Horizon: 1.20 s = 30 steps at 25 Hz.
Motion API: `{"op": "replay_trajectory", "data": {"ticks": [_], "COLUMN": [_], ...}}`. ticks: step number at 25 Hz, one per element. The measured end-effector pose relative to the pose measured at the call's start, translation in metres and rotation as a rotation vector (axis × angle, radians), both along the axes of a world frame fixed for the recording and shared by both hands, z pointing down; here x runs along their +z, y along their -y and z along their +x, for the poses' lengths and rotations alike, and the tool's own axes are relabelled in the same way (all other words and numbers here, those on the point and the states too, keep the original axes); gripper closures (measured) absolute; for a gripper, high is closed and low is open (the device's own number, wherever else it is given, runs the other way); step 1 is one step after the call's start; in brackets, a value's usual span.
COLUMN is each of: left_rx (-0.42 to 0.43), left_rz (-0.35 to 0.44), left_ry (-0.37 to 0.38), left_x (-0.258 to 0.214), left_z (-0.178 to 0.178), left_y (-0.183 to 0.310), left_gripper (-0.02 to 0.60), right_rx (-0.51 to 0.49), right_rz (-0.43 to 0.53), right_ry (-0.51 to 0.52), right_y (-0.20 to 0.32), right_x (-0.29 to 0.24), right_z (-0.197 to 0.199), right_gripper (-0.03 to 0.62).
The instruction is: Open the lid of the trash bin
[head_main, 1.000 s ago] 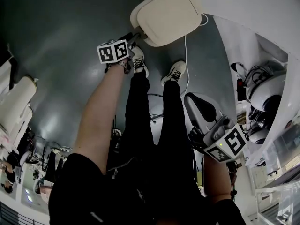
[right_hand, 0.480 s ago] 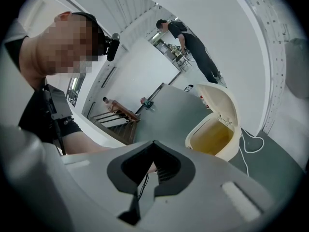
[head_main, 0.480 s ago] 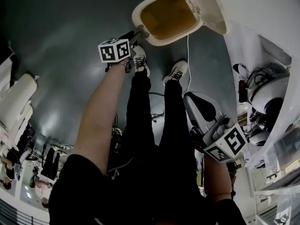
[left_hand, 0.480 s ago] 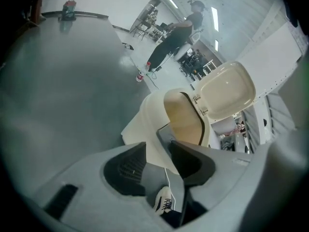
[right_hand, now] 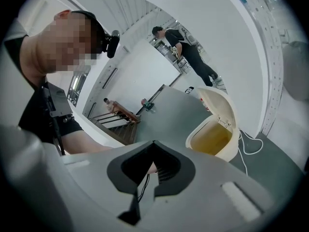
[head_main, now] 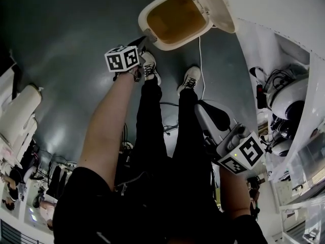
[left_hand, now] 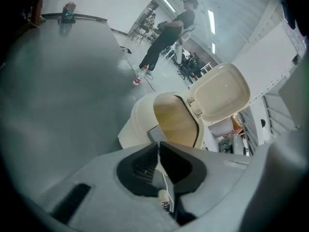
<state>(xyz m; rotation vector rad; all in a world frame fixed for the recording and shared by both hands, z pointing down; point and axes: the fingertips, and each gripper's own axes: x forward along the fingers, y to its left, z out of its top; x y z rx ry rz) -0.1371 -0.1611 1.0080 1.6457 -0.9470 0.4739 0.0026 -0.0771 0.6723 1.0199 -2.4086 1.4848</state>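
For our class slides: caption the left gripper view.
Cream trash bin on grey floor, lid standing open, yellowish inside showing.

We look over a glossy grey floor (head_main: 56, 39) that runs up to a white wall (head_main: 284, 14). Near the wall's far end a person in black (left_hand: 166, 33) stands under ceiling light strips (left_hand: 168, 4). A small bottle (left_hand: 139, 76) lies by their feet.

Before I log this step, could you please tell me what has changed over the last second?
The lid swung up and back off the trash bin, which now stands open. The left gripper, near the bin's front edge, has just been closing with nothing between its jaws. The right gripper and the bin stayed put.
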Motion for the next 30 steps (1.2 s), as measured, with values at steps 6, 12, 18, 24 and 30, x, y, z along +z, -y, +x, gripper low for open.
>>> {"op": "replay_trajectory", "data": {"ticks": [6, 12, 18, 24, 30], "left_rx": [-0.027, -0.013, 0.117, 0.173, 0.211], "left_rz": [0.004, 0.11, 0.325, 0.524, 0.679], "left_ry": [0.004, -0.065, -0.129, -0.177, -0.248], "left_x": [-0.031, -0.123, -0.268, -0.425, -0.549], "left_z": [0.003, 0.016, 0.047, 0.064, 0.072], "left_y": [-0.003, -0.007, -0.006, -0.034, -0.055], "left_gripper": [0.579, 0.579, 0.58, 0.58, 0.58], "right_rx": [0.001, -0.017, -0.036, -0.049, -0.085], "right_rz": [0.061, 0.148, 0.279, 0.372, 0.499], "right_ry": [-0.008, -0.011, -0.002, 0.012, 0.042], "right_y": [-0.001, -0.004, -0.003, -0.023, -0.02], "right_x": [-0.028, -0.084, -0.148, -0.219, -0.278], "right_z": [0.016, 0.029, 0.041, 0.047, 0.044], "right_gripper": [0.586, 0.586, 0.586, 0.586, 0.586]}}
